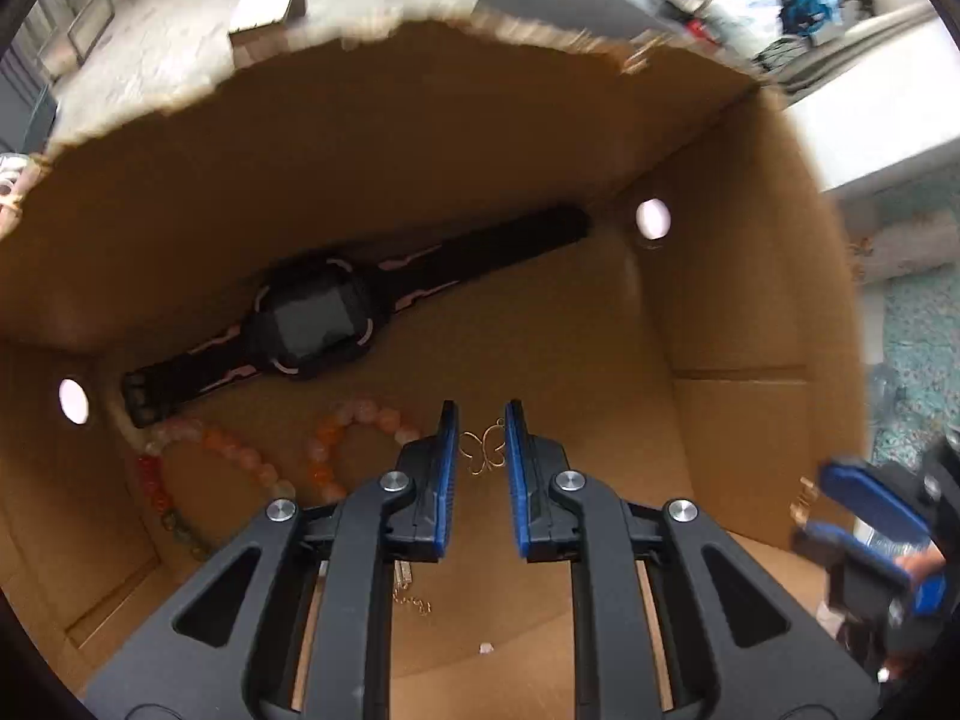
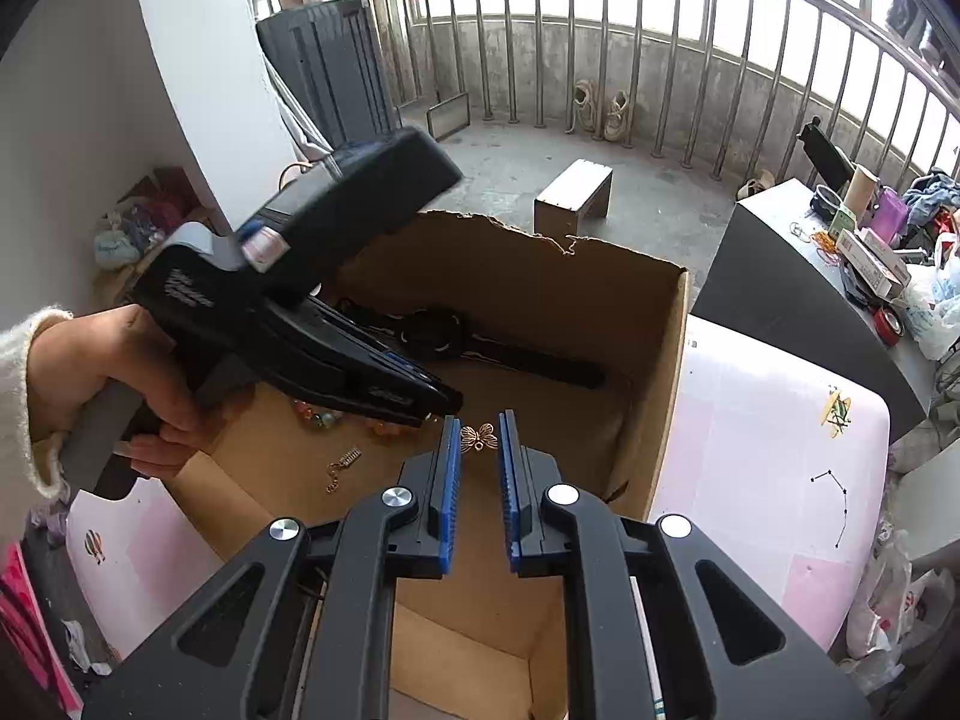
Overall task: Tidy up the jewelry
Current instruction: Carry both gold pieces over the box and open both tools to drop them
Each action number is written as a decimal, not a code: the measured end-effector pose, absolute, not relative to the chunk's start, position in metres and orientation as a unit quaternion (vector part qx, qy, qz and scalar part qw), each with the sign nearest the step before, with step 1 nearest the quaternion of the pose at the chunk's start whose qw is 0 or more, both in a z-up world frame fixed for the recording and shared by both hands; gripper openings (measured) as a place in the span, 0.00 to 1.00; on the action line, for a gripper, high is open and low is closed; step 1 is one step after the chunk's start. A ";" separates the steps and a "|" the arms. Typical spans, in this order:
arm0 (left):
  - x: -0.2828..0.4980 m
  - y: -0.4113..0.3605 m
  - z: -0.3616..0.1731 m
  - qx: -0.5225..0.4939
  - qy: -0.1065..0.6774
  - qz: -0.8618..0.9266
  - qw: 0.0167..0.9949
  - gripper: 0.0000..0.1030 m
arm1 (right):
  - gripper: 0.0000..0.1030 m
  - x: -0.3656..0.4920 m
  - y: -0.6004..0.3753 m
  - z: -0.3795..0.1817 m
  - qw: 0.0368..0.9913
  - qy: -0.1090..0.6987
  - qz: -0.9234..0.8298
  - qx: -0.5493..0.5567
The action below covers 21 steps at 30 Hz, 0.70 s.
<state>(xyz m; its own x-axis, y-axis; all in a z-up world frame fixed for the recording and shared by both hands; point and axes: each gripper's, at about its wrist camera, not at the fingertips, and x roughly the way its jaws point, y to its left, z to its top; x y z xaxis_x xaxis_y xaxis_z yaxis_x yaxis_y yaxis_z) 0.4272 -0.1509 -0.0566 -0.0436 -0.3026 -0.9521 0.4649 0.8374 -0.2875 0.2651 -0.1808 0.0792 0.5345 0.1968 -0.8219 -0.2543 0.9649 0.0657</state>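
right gripper (image 2: 479, 441): jaws narrowly apart, gold butterfly charm (image 2: 479, 437) sits at the tips between the blue pads; contact with the pads can't be confirmed, so can't tell if it's held
left gripper (image 1: 480, 438): same narrow gap, a wire butterfly charm (image 1: 483, 450) shows in the gap; can't tell whether it's pinched or just lying behind the tips
hand (image 2: 99, 372): cream knit sleeve, wraps the left gripper's handle, gripper angled down into the box
cardboard box (image 2: 654, 396): open top, torn far edge, sits on a white-pink surface; both grippers over/inside it
box floor, near: small gold chain piece (image 2: 342, 468) loose on the cardboard, apart from the rest
box floor, mid: two bead bracelets, pale pink bracelet (image 1: 234, 450) and orange bracelet (image 1: 354, 432), side by side, left of the left gripper's tips
box floor, far: black watch (image 1: 312, 324) with pink trim, strap flat, lying along the far wall
beyond box: wooden stool (image 2: 573, 192) on concrete floor, metal railing (image 2: 600, 30) behind
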 end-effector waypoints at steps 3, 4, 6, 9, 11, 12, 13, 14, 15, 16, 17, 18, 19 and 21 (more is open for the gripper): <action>0.428 -0.158 -0.065 0.070 0.673 -0.274 0.683 0.16 | 0.12 0.271 -0.177 0.075 0.866 0.480 0.132 -0.042; 0.429 -0.157 -0.065 0.064 0.675 -0.269 0.683 0.21 | 0.12 0.271 -0.176 0.075 0.865 0.482 0.129 -0.048; 0.430 -0.152 -0.059 0.041 0.668 -0.269 0.693 0.31 | 0.12 0.273 -0.175 0.074 0.861 0.488 0.134 -0.046; 0.429 -0.137 -0.041 0.038 0.655 -0.237 0.717 0.31 | 0.12 0.279 -0.171 0.068 0.851 0.505 0.135 -0.046; 0.425 -0.124 -0.018 0.036 0.629 -0.225 0.743 0.31 | 0.13 0.290 -0.163 0.058 0.833 0.533 0.139 -0.052; 0.418 -0.117 -0.005 0.041 0.609 -0.220 0.761 0.31 | 0.13 0.296 -0.159 0.053 0.823 0.548 0.139 -0.055; 0.409 -0.109 0.010 0.044 0.584 -0.218 0.781 0.31 | 0.13 0.304 -0.155 0.046 0.809 0.569 0.139 -0.055; 0.401 -0.103 0.024 0.045 0.568 -0.220 0.792 0.31 | 0.13 0.316 -0.151 0.036 0.790 0.596 0.135 -0.048; 0.390 -0.095 0.036 0.035 0.552 -0.227 0.801 0.31 | 0.13 0.322 -0.150 0.029 0.781 0.611 0.120 -0.048; 0.377 -0.089 0.046 0.023 0.541 -0.240 0.806 0.32 | 0.13 0.331 -0.147 0.020 0.769 0.629 0.102 -0.056; 0.373 -0.081 0.051 0.017 0.534 -0.253 0.806 0.32 | 0.13 0.337 -0.144 0.014 0.760 0.640 0.095 -0.060; 0.359 -0.074 0.059 0.008 0.522 -0.265 0.811 0.32 | 0.13 0.343 -0.143 0.008 0.755 0.646 0.089 -0.062; 0.347 -0.065 0.064 0.007 0.511 -0.275 0.814 0.32 | 0.13 0.348 -0.142 0.001 0.744 0.661 0.081 -0.063; 0.313 -0.051 0.077 0.006 0.483 -0.296 0.824 0.32 | 0.13 0.355 -0.143 -0.008 0.725 0.682 0.089 -0.036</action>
<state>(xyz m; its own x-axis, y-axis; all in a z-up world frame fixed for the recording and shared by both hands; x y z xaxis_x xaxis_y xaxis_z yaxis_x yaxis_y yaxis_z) 0.3135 -0.0507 0.0773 0.3572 -0.4822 -0.8000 0.4939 0.8244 -0.2764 0.3545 -0.1435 -0.0080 0.0529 0.0799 -0.9954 -0.1794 0.9813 0.0693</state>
